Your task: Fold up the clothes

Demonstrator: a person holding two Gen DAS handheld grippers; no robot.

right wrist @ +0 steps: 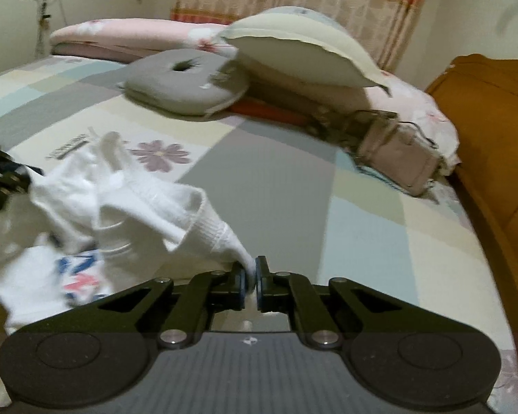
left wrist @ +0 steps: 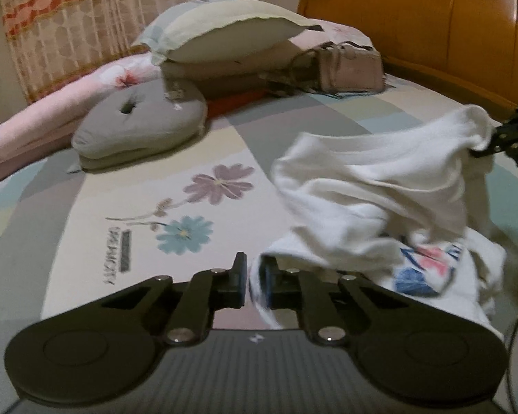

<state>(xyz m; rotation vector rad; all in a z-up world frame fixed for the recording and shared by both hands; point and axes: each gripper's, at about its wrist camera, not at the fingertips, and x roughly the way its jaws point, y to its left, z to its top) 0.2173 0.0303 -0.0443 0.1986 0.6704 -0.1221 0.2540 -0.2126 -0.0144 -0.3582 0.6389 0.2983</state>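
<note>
A white garment [left wrist: 380, 189] with a blue and red print hangs crumpled between my two grippers above the patchwork bed sheet [left wrist: 127, 179]. In the left wrist view my left gripper [left wrist: 253, 272] is shut on a fold of its white cloth. My right gripper [left wrist: 500, 138] shows at the right edge, gripping a bunched corner. In the right wrist view my right gripper [right wrist: 251, 272] is shut on the ribbed edge of the garment [right wrist: 121, 200], which stretches left toward the left gripper [right wrist: 3, 176]. The lower part of the garment sags onto the bed.
A grey ring cushion [left wrist: 138, 127], a pale pillow [left wrist: 224, 31], a pink floral quilt roll [left wrist: 51, 110] and a pinkish bag [left wrist: 342, 69] lie at the bed's far side. An orange wooden headboard [left wrist: 431, 17] and a patterned curtain [left wrist: 103, 10] stand behind.
</note>
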